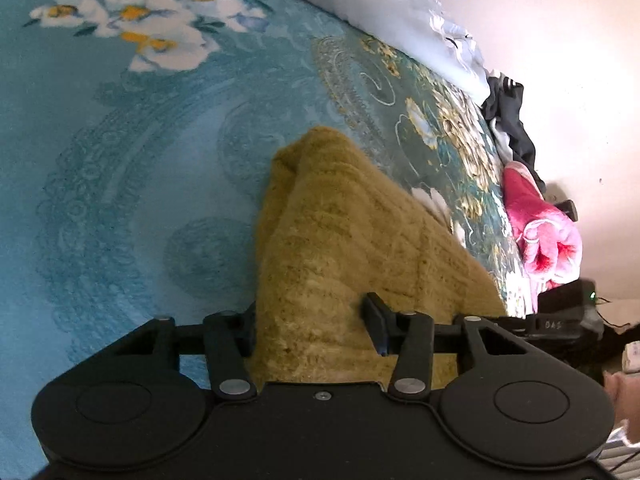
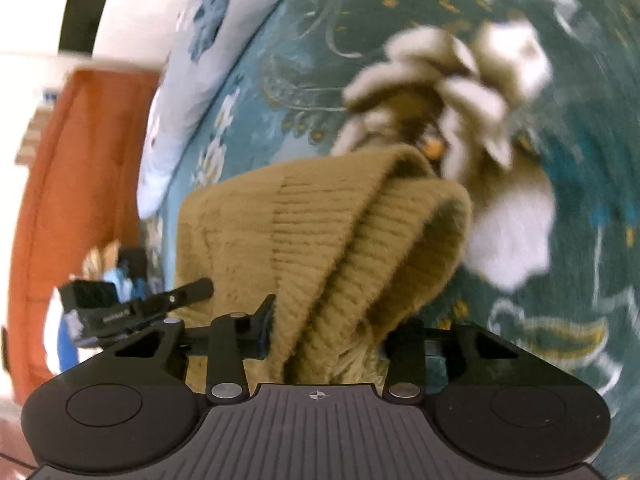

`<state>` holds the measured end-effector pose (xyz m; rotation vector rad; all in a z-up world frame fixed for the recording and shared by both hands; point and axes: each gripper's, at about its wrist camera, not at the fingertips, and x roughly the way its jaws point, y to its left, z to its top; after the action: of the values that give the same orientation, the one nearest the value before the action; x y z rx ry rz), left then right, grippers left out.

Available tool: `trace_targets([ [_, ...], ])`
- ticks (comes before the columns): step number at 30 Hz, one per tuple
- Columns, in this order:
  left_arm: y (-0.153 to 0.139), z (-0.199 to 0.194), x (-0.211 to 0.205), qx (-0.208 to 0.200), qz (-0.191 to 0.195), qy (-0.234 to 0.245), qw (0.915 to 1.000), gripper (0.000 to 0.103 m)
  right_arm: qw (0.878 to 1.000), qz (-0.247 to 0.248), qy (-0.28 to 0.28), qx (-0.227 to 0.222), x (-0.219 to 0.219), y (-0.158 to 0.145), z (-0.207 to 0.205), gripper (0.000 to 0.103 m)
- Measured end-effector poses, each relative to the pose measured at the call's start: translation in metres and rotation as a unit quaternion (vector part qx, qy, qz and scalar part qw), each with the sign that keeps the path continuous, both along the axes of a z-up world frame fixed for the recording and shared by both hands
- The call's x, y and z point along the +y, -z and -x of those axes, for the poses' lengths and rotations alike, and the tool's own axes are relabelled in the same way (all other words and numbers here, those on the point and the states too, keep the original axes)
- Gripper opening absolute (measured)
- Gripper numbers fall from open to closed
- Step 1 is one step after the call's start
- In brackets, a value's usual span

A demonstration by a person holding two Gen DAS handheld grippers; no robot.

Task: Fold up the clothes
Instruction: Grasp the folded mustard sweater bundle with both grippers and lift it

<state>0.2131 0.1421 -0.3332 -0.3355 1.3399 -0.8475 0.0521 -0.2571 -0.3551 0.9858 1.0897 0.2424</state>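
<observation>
A mustard-yellow ribbed knit garment point(image 1: 340, 248) lies bunched on a teal floral bedspread point(image 1: 120, 152). My left gripper point(image 1: 312, 328) is shut on the garment's near edge, cloth filling the gap between its fingers. In the right wrist view the same garment point(image 2: 320, 236) hangs in doubled folds, and my right gripper point(image 2: 328, 332) is shut on its thick ribbed edge. The other gripper point(image 2: 132, 308) shows at the left of that view, and the right one point(image 1: 560, 320) at the right edge of the left wrist view.
A white pillow or quilt point(image 1: 380, 4) lies along the far side of the bed. A pink garment point(image 1: 544, 232) and dark clothes point(image 1: 512, 120) lie at the bed's right edge by a white wall. An orange door point(image 2: 60, 200) stands at left.
</observation>
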Motion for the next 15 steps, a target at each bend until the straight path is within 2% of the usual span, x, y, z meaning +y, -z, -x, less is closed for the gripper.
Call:
trace_targets([
  [2,-0.007,0.008,0.0,-0.001,0.009,-0.016,0.9998,0.035,0.999,0.018,-0.03,-0.01,-0.004,-0.012,-0.013,0.035],
  [5,-0.015,0.032,0.0,0.005,0.024,-0.041,0.9989,0.035,0.994,0.063,-0.087,-0.021,-0.013,-0.028,-0.042,0.035],
  [9,-0.011,0.064,-0.004,-0.003,0.003,-0.085,0.9964,0.037,0.981,0.1,-0.163,-0.014,-0.021,-0.031,-0.073,0.037],
  [12,-0.008,0.066,0.005,0.003,0.008,-0.138,0.9903,0.046,0.974,0.107,-0.198,-0.001,-0.024,-0.025,-0.075,0.046],
  [13,-0.007,0.065,0.007,0.005,0.008,-0.154,0.9881,0.052,0.975,0.103,-0.197,0.005,-0.026,-0.021,-0.074,0.052],
  [14,-0.007,0.063,0.008,0.002,0.003,-0.164,0.9865,0.059,0.976,0.098,-0.194,0.011,-0.028,-0.018,-0.074,0.052],
  [15,-0.006,0.062,0.007,-0.003,-0.004,-0.172,0.985,0.061,0.978,0.09,-0.186,0.015,-0.03,-0.014,-0.072,0.053],
])
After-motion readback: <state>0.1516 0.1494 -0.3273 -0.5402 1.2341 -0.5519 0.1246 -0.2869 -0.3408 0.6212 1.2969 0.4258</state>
